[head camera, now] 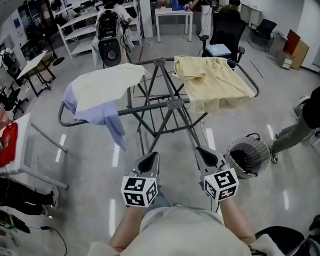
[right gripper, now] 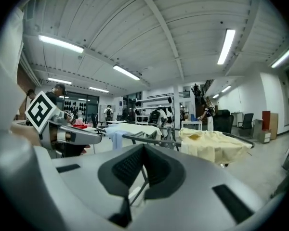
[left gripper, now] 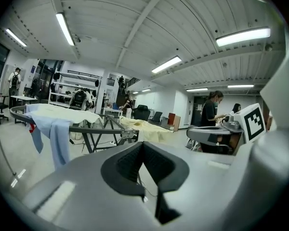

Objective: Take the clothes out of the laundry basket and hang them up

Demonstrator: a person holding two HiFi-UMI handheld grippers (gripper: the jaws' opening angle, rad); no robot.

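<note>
Both grippers sit close in front of the person, side by side and pointing at the rack [head camera: 165, 108]. The left gripper [head camera: 148, 163] has its jaws together with nothing between them, which its own view confirms [left gripper: 143, 162]. The right gripper [head camera: 207, 156] is likewise closed and empty [right gripper: 143, 165]. The clothes in view are already on the rack. A white garment [head camera: 109, 84] is spread over the left wing, and a blue garment [head camera: 104, 116] lies partly under it, trailing off that wing's near edge. A yellow garment [head camera: 213, 81] is draped across the right wing, its folds sagging over the near and right edges. The basket [head camera: 258, 152] stands on the floor to the right of the rack's near legs, apart from it. Its inside is dark and I can make out no cloth in it, so the task looks close to done. These garments should handle as light, soft and limp: they will not hold a shape, they will drag and bunch when lifted by one point, and thin cloth may slip from smooth pads. A sound hold would be a pinched fold at a thicker part such as a collar, shoulder seam or hem, with one gripper on each side to spread the piece. The blue garment, hanging mostly off the edge, seems the likeliest to slide down if nudged.
</note>
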